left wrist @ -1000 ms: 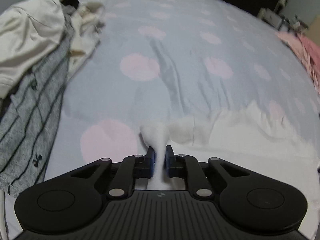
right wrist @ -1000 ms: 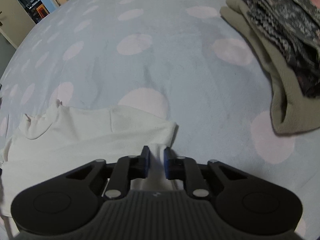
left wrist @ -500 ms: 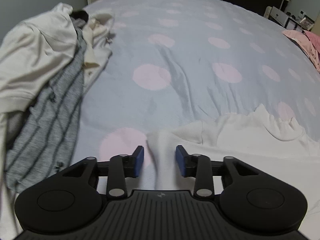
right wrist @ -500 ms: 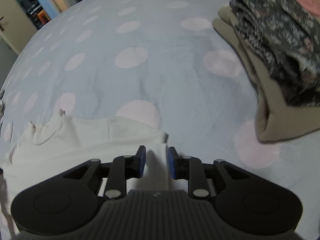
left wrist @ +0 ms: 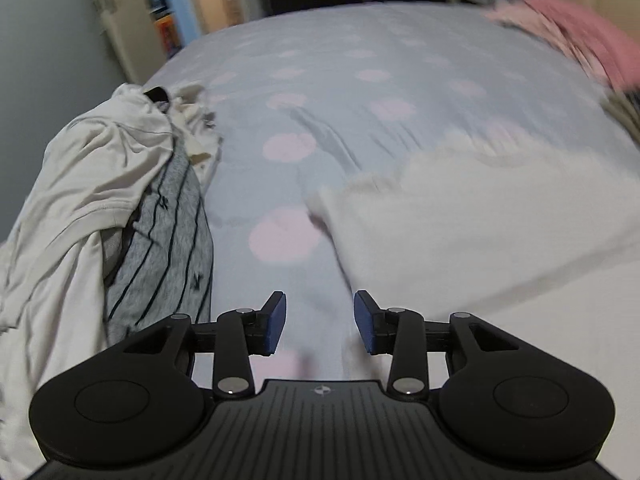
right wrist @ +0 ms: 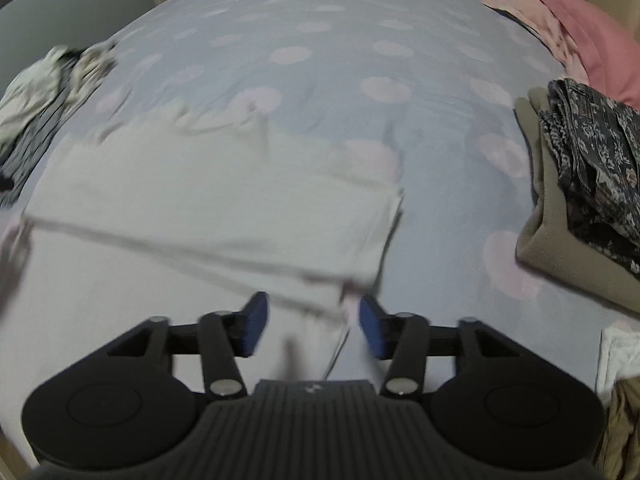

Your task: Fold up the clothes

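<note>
White shirt [right wrist: 208, 196] spread flat on bed [right wrist: 320, 80], long axis running left to right, just ahead of both grippers. Left gripper [left wrist: 320, 326] open and empty, off shirt's left edge; right gripper [right wrist: 314, 326] open and empty, above near right corner, nearer the cloth. Loose pile [left wrist: 100, 200] far left; folded stack [right wrist: 580, 184] far right. No containers seen.

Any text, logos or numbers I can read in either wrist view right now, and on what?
None readable.
Grey pinstriped jersey: small dark emblems, too small to make out.
Left tool body: a small round mark, no letters.
Colourful items by the far wall: blurred.
</note>
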`<state>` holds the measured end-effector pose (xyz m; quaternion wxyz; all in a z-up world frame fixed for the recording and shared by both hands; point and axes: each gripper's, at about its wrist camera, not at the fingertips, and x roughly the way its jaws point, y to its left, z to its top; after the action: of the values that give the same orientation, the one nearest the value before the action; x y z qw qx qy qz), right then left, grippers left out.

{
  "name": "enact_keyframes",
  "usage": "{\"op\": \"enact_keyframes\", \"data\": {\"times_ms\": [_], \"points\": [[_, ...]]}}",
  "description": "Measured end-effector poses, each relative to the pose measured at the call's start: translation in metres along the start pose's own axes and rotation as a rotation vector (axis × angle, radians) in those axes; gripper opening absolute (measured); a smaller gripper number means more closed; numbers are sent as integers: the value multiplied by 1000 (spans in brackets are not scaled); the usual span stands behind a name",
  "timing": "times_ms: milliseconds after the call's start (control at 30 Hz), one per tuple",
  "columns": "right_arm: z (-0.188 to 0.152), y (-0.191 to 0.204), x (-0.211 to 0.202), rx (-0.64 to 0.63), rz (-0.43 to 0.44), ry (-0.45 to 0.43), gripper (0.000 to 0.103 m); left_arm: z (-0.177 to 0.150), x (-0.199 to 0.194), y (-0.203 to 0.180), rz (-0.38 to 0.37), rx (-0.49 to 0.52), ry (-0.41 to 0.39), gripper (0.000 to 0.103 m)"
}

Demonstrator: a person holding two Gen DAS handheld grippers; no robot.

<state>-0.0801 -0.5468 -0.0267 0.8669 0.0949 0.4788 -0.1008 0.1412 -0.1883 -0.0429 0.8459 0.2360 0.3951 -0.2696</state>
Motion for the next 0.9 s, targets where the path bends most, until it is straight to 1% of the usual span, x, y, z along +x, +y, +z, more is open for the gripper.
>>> {"op": "enact_keyframes", "data": {"times_ms": [33, 100, 133, 200, 267, 333, 433, 533, 667, 733, 767, 800, 833, 867, 900], "points": [[-9, 3, -3, -8, 15, 11, 58, -8, -4, -3, -6, 32, 12, 36], [-26, 9, -10, -18, 49, 32, 65, -24, -13, -7, -36, 65, 33, 40], [-35, 12, -13, -23, 66, 42, 72, -31, -16, -8, -58, 61, 48, 41], [-51, 19, -17, -37, 87, 67, 74, -45, -24, -8, -101, 52, 79, 48], [-66, 25, -20, -49, 97, 98, 78, -57, -30, -10, -107, 22, 112, 50], [-82, 30, -21, -60, 98, 132, 79, -70, -37, -14, -112, 11, 130, 51], [-99, 36, -20, -65, 94, 161, 80, -94, -46, -21, -156, 24, 170, 51], [-116, 41, -20, -64, 92, 186, 80, -113, -51, -25, -164, 37, 204, 51], [-139, 49, -21, -63, 88, 218, 80, -137, -50, -21, -190, 8, 262, 51], [-151, 52, -22, -62, 86, 235, 79, -146, -47, -22, -200, 6, 295, 44], [-156, 54, -22, -62, 85, 243, 77, -150, -44, -24, -206, 10, 311, 40], [-162, 56, -23, -62, 84, 251, 75, -153, -45, -27, -205, 13, 304, 37], [-168, 58, -23, -61, 84, 260, 70, -153, -46, -29, -200, 20, 301, 35], [-173, 60, -23, -61, 81, 266, 62, -152, -47, -31, -204, 21, 303, 27], [-174, 65, -24, -61, 65, 258, 57, -152, -48, -33, -209, 22, 306, 20]]}}
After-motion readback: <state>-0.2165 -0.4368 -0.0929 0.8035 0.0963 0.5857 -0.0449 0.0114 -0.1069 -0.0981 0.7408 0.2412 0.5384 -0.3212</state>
